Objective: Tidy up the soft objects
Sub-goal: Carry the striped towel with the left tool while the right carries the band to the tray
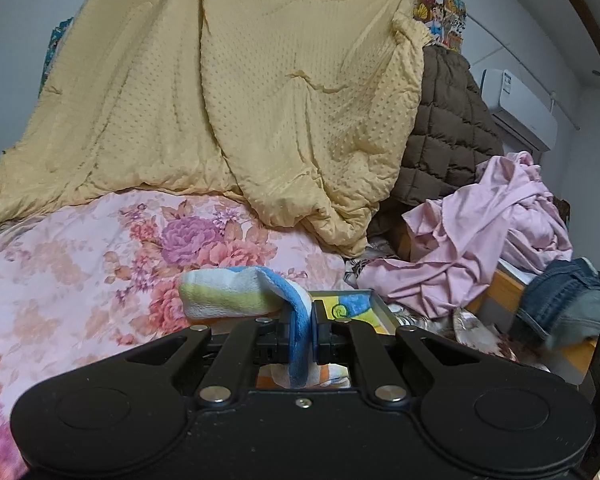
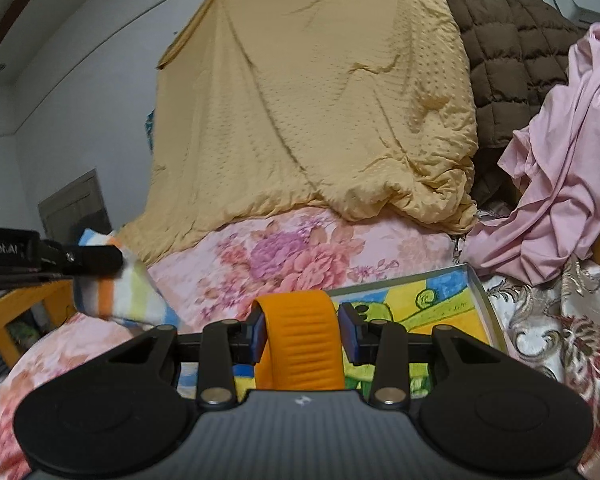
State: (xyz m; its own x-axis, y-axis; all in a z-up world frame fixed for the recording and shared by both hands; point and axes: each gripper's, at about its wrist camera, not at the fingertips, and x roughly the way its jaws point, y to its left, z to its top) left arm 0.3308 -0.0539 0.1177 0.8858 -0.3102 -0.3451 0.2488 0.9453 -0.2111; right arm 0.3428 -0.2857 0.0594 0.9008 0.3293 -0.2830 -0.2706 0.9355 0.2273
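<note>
Striped fleece towel clamped in left claw; orange cloth in right claw.

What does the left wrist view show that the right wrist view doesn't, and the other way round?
Only the left wrist view: the left gripper head-on, jaws shut on the striped towel's blue edge, and dark denim at far right.

Only the right wrist view: the right gripper with a ribbed orange item between its jaws, and a grey door.

Both: yellow blanket, floral quilt, pink cloth pile, colourful tray.
</note>
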